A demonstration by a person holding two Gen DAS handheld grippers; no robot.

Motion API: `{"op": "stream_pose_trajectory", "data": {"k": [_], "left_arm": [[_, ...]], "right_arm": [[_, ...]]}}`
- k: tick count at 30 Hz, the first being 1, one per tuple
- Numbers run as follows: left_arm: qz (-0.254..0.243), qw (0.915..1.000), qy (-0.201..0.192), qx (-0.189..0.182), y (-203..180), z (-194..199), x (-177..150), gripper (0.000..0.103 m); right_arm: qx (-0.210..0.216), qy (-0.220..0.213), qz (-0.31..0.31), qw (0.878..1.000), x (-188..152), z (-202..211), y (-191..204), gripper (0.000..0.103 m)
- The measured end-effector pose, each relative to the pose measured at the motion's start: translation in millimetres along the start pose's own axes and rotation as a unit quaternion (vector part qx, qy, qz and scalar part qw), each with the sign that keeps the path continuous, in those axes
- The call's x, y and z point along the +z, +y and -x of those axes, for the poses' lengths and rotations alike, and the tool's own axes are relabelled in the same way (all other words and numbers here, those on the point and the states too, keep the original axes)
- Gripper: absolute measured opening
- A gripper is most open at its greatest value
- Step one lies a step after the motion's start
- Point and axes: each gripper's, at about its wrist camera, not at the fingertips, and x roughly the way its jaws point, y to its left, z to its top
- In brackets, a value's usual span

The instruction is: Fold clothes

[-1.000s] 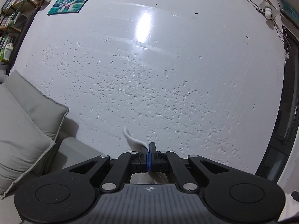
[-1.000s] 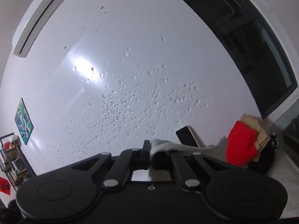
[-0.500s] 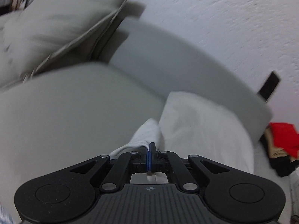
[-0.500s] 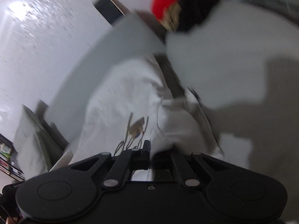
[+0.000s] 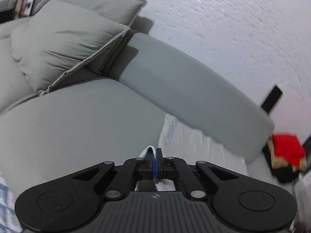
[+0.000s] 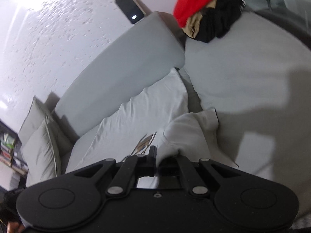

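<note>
White T-shirt (image 6: 147, 106) lies spread on the grey sofa (image 5: 81, 120) seat against the backrest; left claw (image 5: 155, 155) and right claw (image 6: 157, 153) each clamp its cloth.

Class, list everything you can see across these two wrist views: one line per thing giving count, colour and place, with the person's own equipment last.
white garment: one, white with a small print, spread on the sofa seat against the backrest
sofa: one, grey, beneath everything
cushions: two, grey, at the sofa's far end
clothes pile: one, red, tan and black, on the sofa's other end
phone: one, black, leaning on the wall behind the backrest
wall: white, textured
bookshelf: one, dark, beyond the cushions
left gripper: black, shut on the garment
right gripper: black, shut on the garment
</note>
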Motion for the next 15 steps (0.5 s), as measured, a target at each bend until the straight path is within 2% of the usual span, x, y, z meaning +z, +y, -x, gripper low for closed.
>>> {"op": "stream_pose_trajectory", "data": {"k": [4, 7, 9, 10, 12, 15], "left_arm": [[-0.076, 0.9957, 0.018, 0.050, -0.2, -1.0, -24.9, 0.000], [-0.123, 0.9856, 0.050, 0.105, 7.7, -14.9, -46.9, 0.002], [-0.148, 0.9765, 0.072, 0.138, 14.3, -20.5, -59.4, 0.003], [-0.151, 0.9746, 0.077, 0.146, 19.4, -13.4, -63.4, 0.004], [-0.158, 0.9709, 0.082, 0.160, 29.0, 2.4, -71.0, 0.005], [-0.173, 0.9725, 0.057, 0.145, 34.8, 36.1, -79.4, 0.009]], "right_arm": [[-0.026, 0.033, 0.030, 0.999, -33.9, 0.6, -6.2, 0.002], [-0.043, 0.059, 0.035, 0.997, -62.2, -12.0, -19.2, 0.004], [-0.059, 0.068, 0.040, 0.995, -76.3, -10.6, -26.6, 0.010], [-0.064, 0.068, 0.043, 0.995, -79.8, -3.8, -30.1, 0.013], [-0.069, 0.063, 0.043, 0.995, -82.5, 20.7, -35.9, 0.031], [-0.066, 0.046, 0.046, 0.996, -84.0, 59.1, -40.3, 0.046]]}}
